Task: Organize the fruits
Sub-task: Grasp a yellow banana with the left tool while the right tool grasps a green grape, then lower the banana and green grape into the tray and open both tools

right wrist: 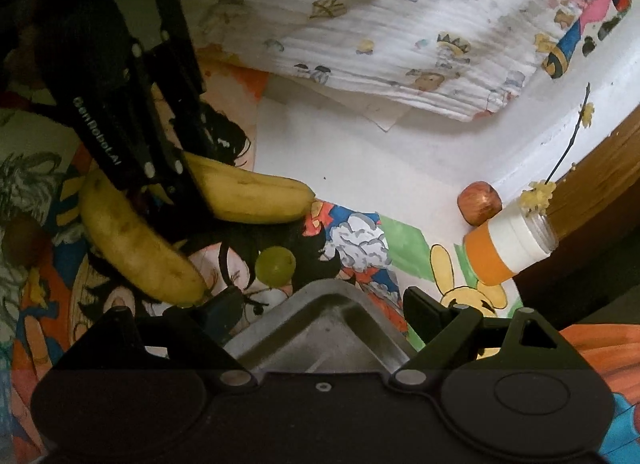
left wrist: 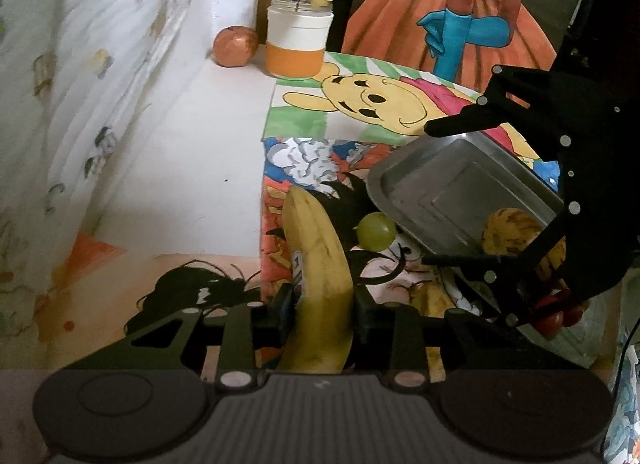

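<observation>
A: Why is the left gripper (left wrist: pixel 324 306) sitting so low over the table?

B: Its jaws are clamped on a banana (left wrist: pixel 316 264), one pad on each flank about midway along the fruit, which runs straight out between the fingers. I'd say that mid-body hold is there so the fruit lifts level rather than swinging.

A: And the right gripper (right wrist: pixel 324 314)?

B: Its jaws stand apart, with a corner of the metal tray (right wrist: pixel 320 328) between the fingers, neither pad pressing on it as far as I can tell. The tray lies on the cartoon-printed cloth (left wrist: pixel 360 111), toward the table's right side in the left wrist view. It looks like the collecting spot, with something yellow and speckled (left wrist: pixel 506 234) already at its near end.

A: Other fruit?

B: A green grape (left wrist: pixel 375 236) lies on the cloth between the held banana and the tray's near-left edge, just beside the tray. A second banana (right wrist: pixel 136 240) lies alongside the left gripper. An apple (left wrist: pixel 235 45) sits well apart at the table's far edge, next to an orange-and-white jar (left wrist: pixel 298 43) of dried yellow flowers.
</observation>
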`<state>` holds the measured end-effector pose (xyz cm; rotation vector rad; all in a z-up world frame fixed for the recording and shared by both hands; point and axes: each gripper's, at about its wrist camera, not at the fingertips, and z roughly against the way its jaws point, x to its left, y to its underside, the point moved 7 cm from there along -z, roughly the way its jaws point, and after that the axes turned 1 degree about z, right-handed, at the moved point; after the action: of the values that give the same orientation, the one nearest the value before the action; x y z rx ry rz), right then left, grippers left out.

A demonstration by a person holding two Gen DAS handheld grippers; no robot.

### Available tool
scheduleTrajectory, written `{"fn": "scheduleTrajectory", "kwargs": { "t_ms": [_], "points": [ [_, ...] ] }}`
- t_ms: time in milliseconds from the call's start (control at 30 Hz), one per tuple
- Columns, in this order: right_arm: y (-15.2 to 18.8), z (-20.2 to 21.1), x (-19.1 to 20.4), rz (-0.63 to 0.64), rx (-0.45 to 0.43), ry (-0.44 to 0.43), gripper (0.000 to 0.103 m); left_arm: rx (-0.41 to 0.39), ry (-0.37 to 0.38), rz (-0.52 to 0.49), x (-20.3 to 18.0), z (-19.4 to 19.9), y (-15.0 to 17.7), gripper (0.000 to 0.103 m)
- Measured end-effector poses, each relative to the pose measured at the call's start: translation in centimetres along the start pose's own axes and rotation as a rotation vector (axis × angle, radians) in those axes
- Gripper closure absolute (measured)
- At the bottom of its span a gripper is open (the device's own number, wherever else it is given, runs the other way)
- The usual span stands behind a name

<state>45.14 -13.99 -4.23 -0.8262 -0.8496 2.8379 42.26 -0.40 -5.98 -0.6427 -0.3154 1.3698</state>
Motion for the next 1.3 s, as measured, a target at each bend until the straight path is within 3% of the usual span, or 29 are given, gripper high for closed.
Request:
{"fn": "scheduleTrajectory", "kwargs": {
  "t_ms": [100,267,433,767,900,1133,1300],
  "points": [
    [-0.3,-0.3,-0.1,-0.015,-0.011,-0.019,0.024,-0.008,-0.005,0.017,0.4,0.2,0.1,0.068],
    [-0.5,-1.2,-0.1,-0.027,0.0,-0.09,0.048,-0.016,0.003,0.019,0.5,0.3,0.2,0.068],
    [-0.7,-1.9,0.0,-0.081,0.005,-0.184,0.053,-0.027,0.006,0.018,0.5,0.3,0.2,0.068],
    [-1.2,-2.7,0.2,-0.092,0.011,-0.225,0.073,-0.022,-0.012,0.009,0.2,0.1,0.1,0.067],
    [-1.4,-2.7,0.4,-0.089,0.028,-0.222,0.076,-0.026,-0.011,0.014,0.3,0.0,-0.1,0.067],
    [-1.2,-2.2,0.2,-0.221,0.041,-0.184,0.077,-0.035,-0.009,0.021,0.2,0.0,0.1,0.068],
    [-1.0,-1.6,0.3,-0.28,0.039,-0.132,0.077,-0.045,0.022,0.115,0.3,0.7,0.3,0.069]
  ]
}}
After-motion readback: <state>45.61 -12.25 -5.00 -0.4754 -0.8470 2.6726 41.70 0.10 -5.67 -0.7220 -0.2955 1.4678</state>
